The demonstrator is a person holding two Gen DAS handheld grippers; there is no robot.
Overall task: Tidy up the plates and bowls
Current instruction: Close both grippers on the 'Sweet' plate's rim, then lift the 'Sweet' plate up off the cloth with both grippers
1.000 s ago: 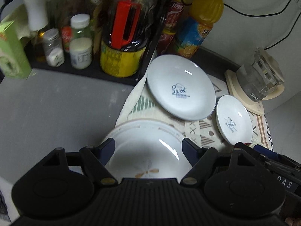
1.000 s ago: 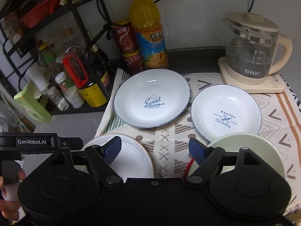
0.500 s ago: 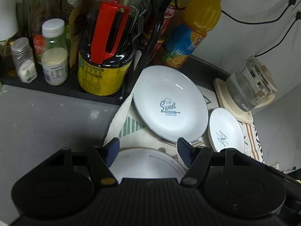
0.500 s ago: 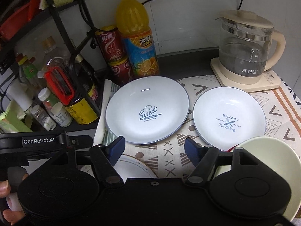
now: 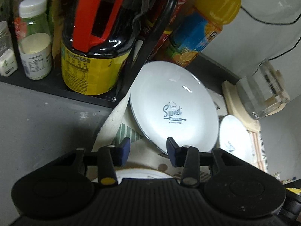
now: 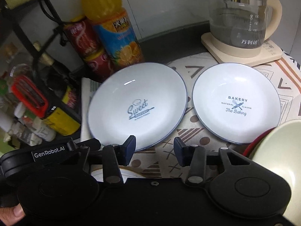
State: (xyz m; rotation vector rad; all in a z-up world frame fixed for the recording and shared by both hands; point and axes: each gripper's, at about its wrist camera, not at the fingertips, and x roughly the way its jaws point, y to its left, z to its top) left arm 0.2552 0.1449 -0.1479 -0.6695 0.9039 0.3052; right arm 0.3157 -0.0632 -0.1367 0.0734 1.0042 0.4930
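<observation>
**Both grippers move closer to the plates**

Both grippers have slid forward since a second ago, and their fingers have come closer together but are not shut. The left gripper [image 5: 146,151] holds nothing; its right finger sits at the near edge of the Sweet plate [image 5: 174,107]. The right gripper [image 6: 152,149] holds nothing too, with bare cloth [image 6: 169,162] between its fingers. The Bakery plate [image 6: 236,103] lies just beside, and a green bowl [image 6: 278,150] sits at the right.

The left gripper [image 5: 146,149], jaws apart and empty, sits just before the "Sweet" plate [image 5: 174,106] on the patterned cloth [image 5: 129,133].
</observation>
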